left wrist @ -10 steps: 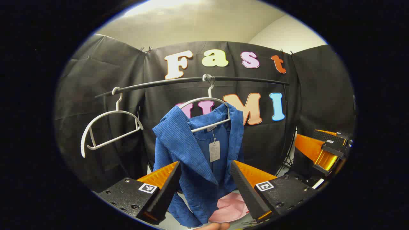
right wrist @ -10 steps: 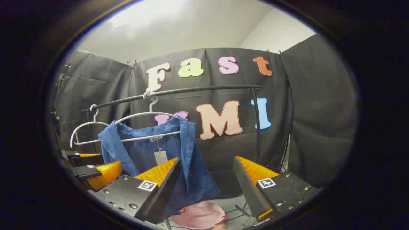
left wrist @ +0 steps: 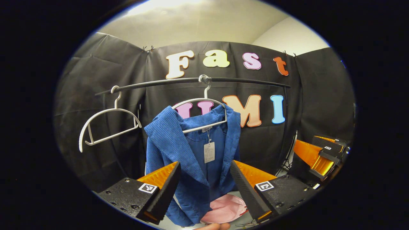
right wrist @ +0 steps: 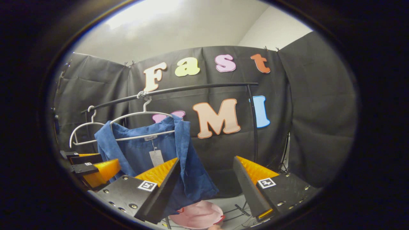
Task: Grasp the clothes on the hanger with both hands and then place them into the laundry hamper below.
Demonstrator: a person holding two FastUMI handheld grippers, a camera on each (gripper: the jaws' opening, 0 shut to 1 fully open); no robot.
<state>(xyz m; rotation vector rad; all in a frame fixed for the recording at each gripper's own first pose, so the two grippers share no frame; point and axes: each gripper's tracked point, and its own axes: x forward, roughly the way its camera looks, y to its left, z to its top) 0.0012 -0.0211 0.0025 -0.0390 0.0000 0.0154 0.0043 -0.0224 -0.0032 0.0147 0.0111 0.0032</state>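
Note:
A blue corduroy jacket [left wrist: 191,153] with a paper tag hangs on a white hanger [left wrist: 199,105] from the black rail [left wrist: 191,80]. My left gripper [left wrist: 204,187] is open just in front of the jacket's lower part, fingers apart on either side, not touching it. In the right gripper view the jacket [right wrist: 153,156] hangs to the left, and my right gripper [right wrist: 206,187] stands open with its left finger overlapping the jacket's hem. The pink hamper [left wrist: 225,209] sits below the jacket; the hamper [right wrist: 198,214] also appears low between the right fingers. The other gripper [left wrist: 319,155] shows at the far right.
An empty white hanger [left wrist: 107,127] hangs at the rail's left end. The rail's upright post [right wrist: 254,121] stands on the right, with stand legs on the floor beneath. The left gripper [right wrist: 92,167] is seen at the left edge of the right gripper view.
Both grippers have drawn slightly closer to the jacket and tilted a little upward; the jacket looks larger and shifted left. Both stay open.

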